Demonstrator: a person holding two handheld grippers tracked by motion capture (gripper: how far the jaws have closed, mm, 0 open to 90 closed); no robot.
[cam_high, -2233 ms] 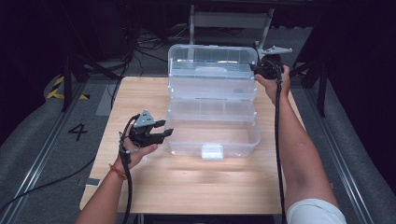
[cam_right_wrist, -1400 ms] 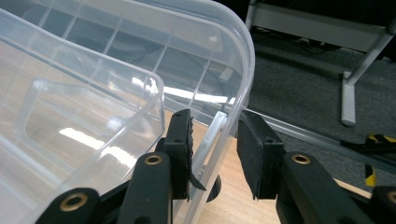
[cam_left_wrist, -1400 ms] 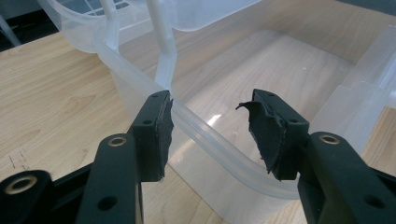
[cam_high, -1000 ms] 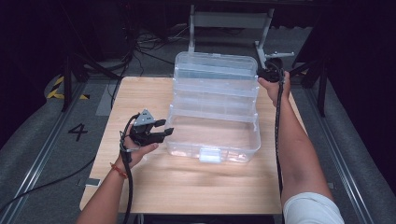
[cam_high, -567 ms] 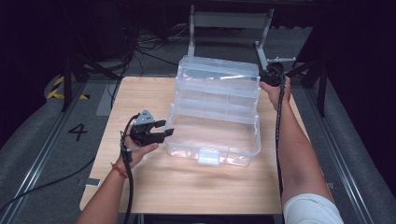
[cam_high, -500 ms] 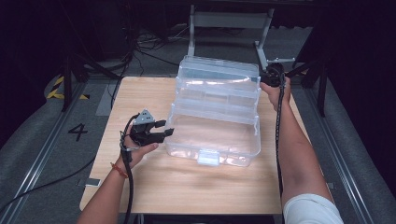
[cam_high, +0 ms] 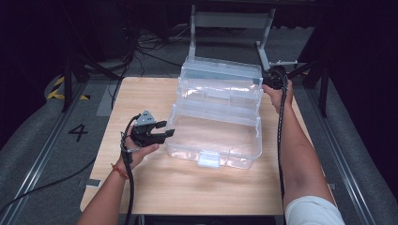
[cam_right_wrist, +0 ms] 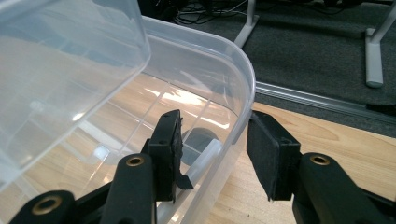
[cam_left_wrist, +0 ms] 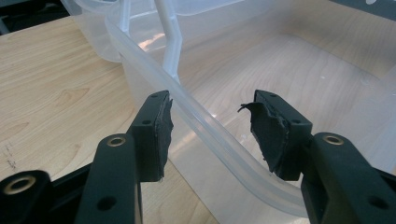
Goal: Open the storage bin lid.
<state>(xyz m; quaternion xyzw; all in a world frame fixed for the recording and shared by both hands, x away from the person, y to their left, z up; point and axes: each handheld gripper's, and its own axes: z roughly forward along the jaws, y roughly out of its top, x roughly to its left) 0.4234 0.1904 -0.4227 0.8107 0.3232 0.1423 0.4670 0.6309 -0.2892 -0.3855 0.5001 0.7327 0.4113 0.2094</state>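
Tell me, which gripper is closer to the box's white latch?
Left. The left gripper sits at the box's front-left rim, near the latch; the right gripper is at the far back corner.

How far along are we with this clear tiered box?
Done: the clear tiered box stands open, trays stepped back. In hand: the left gripper straddles its front rim, jaws open; the right gripper straddles a rear corner wall, not clamped. Left: closing both grips.

Bright overhead light on the table, dark surroundings, glare on clear plastic, soft focus.
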